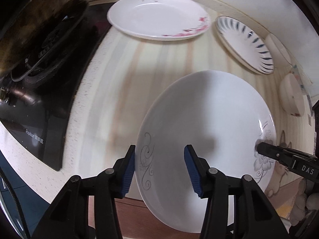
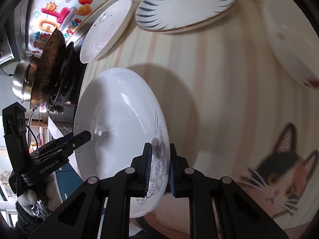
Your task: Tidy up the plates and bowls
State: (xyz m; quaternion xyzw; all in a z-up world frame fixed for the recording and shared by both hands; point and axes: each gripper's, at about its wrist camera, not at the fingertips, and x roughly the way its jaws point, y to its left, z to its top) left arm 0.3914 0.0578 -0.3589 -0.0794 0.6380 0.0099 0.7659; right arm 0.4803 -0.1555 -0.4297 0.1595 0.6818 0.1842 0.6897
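Countertop (image 1: 139,63): stove (image 1: 49,63) beside pink-flowered plate (image 1: 157,16).

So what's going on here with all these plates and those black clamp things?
A person is tidying dishes with two hand-held grippers. The right gripper is clamped on the rim of a white plate with grey flowers, held partly past the counter's edge. The left gripper is open, its fingers astride the opposite rim. A pink-flowered plate, a blue-striped plate and a bowl still sit apart on the counter.
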